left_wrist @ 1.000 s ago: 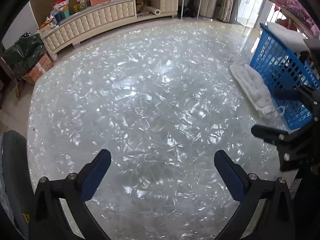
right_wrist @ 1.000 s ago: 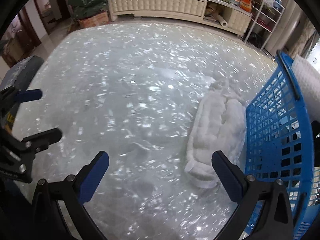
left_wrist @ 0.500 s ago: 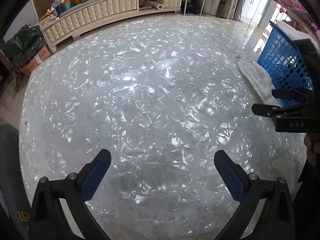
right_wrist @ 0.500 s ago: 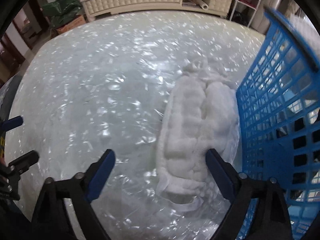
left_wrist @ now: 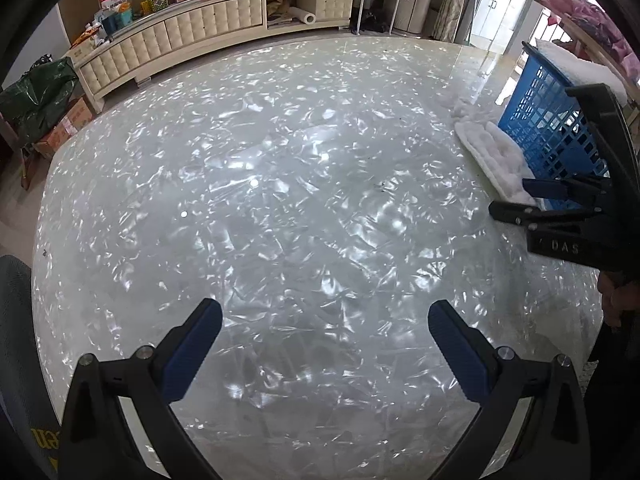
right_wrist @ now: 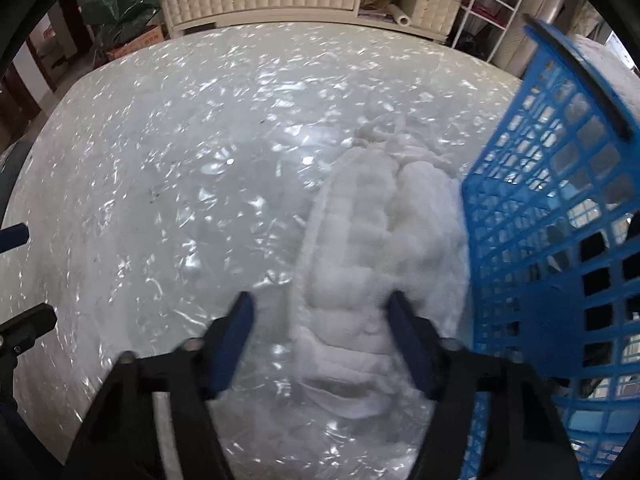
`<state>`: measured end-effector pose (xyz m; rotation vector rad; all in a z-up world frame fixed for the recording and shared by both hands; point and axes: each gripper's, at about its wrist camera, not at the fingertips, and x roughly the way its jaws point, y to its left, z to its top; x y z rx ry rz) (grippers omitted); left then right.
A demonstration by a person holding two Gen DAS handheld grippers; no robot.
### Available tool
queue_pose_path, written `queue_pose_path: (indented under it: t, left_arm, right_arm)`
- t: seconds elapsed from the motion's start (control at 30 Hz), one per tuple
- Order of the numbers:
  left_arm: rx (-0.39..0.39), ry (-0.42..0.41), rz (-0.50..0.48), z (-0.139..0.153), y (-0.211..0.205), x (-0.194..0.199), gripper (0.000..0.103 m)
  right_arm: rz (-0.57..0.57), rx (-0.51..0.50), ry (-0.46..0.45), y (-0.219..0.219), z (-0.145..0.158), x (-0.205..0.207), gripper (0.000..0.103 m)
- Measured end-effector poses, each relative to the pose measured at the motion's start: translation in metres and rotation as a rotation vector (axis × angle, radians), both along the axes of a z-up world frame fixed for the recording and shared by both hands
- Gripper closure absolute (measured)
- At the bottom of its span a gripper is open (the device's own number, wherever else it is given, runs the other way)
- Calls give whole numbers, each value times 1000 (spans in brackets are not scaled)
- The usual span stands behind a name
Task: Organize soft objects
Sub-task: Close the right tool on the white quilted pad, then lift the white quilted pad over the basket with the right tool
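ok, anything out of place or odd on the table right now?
One thing: a white fluffy pad lies on the table against the outside of the blue basket, not in it. The right gripper is closing over its near end. Nothing spilled or damaged.

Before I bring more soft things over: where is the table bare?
Bare: the shiny table ahead of the open left gripper. Crowded: its right edge, where the white plush pad touches the blue basket and the right gripper is closing around the pad.

You have one white fluffy quilted pad (right_wrist: 376, 264) lying flat on the glossy table (right_wrist: 168, 184), apparently touching the blue basket (right_wrist: 552, 216).
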<state>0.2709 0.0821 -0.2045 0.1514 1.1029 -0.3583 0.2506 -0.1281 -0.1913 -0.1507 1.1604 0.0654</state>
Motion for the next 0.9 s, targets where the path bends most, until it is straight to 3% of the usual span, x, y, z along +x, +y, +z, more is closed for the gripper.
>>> queue_pose_path:
  t: [0.1,0.27,0.5,0.9]
  left_arm:
    - [-4,-2,1,0,-1,1,1]
    - [-3,-10,9,1,-3,2,1]
    - [-2,-48,-17,14,-10,-7,1]
    - [-11,-116,-36,53,-16,-28,1]
  right_arm:
    - [-6,-16,-12,-3,1,-3,62]
    - [10,-31,-35,-9,1,-4,67]
    - [21,-4,-44,-1,13,-14,89]
    - [119,39,-108,19,66,-60,90]
